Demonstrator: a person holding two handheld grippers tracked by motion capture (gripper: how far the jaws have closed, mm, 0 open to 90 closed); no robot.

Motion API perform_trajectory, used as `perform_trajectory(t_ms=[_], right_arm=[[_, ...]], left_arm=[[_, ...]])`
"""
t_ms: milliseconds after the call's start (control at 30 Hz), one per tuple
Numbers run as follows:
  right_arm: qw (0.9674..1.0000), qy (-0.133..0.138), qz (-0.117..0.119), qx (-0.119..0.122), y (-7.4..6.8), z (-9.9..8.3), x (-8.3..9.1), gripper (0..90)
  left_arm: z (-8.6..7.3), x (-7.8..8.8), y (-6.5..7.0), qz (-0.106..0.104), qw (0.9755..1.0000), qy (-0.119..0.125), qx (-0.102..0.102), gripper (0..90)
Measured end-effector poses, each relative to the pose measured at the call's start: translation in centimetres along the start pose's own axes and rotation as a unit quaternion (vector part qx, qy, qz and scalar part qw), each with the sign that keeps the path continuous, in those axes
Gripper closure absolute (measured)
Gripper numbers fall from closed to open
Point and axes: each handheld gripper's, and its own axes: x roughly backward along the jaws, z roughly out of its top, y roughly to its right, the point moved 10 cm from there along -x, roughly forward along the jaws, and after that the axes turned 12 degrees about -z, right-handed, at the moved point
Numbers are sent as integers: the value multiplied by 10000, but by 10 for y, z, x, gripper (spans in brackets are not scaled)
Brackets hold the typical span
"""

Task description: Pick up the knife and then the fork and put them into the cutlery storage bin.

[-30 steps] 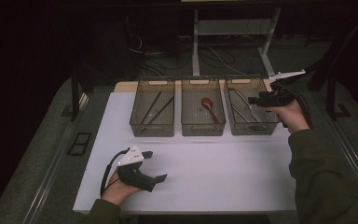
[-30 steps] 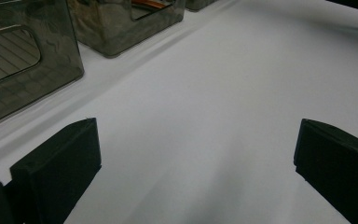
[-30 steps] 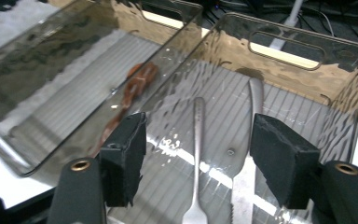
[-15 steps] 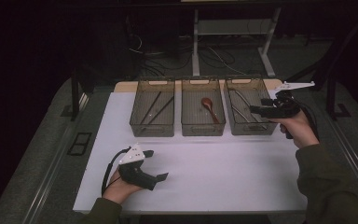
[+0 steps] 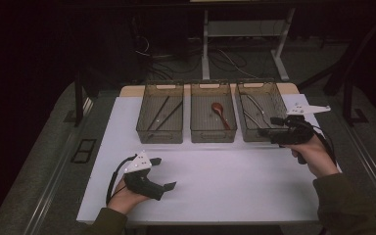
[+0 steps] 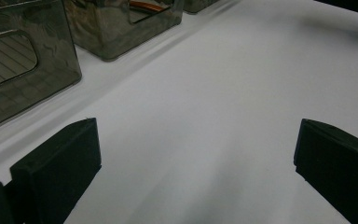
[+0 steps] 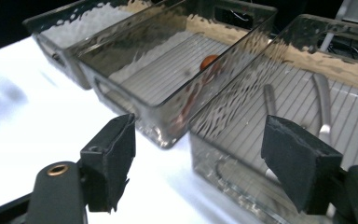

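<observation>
Nearest the person, the left tool (image 5: 164, 174) rests on the white surface (image 5: 225, 186) well in front of the right-hand bin (image 5: 260, 110) and off to its left, jaws spread wide with nothing between them; it lies where it lay a second ago.

The change is on the other side. The right tool (image 5: 269, 126) was over the right-hand bin's outer rim a second ago and has come back toward the person and down along that bin's right side; it now hangs just beside the bin's near right corner, pointing across the front wall. Its jaws have just been opening further, and the right gripper view shows them apart and empty, with the bin's near corner between and beyond them.

Inside that bin lie the metal utensils (image 7: 324, 105), flat on the ribbed floor, untouched by the tool. This reads as a delivery finished and a withdrawal from the bin, or the line-up for a fresh reach.

Just left of the right-hand bin, the middle bin (image 5: 213, 110) holds a wooden spoon (image 5: 220, 112); farthest left of it, the third bin (image 5: 161, 110) holds dark chopsticks (image 5: 162, 113).
</observation>
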Motion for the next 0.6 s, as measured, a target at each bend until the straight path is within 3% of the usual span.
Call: perform_trajectory(t_ms=[367, 600], right_arm=[[9998, 50, 151, 114, -24, -28, 13, 208], [9996, 156, 220, 100, -31, -45, 18, 189]], left_arm=[[0, -2, 2, -7, 10000, -19, -25, 0], [0, -2, 3, -28, 10000, -12, -35, 0]])
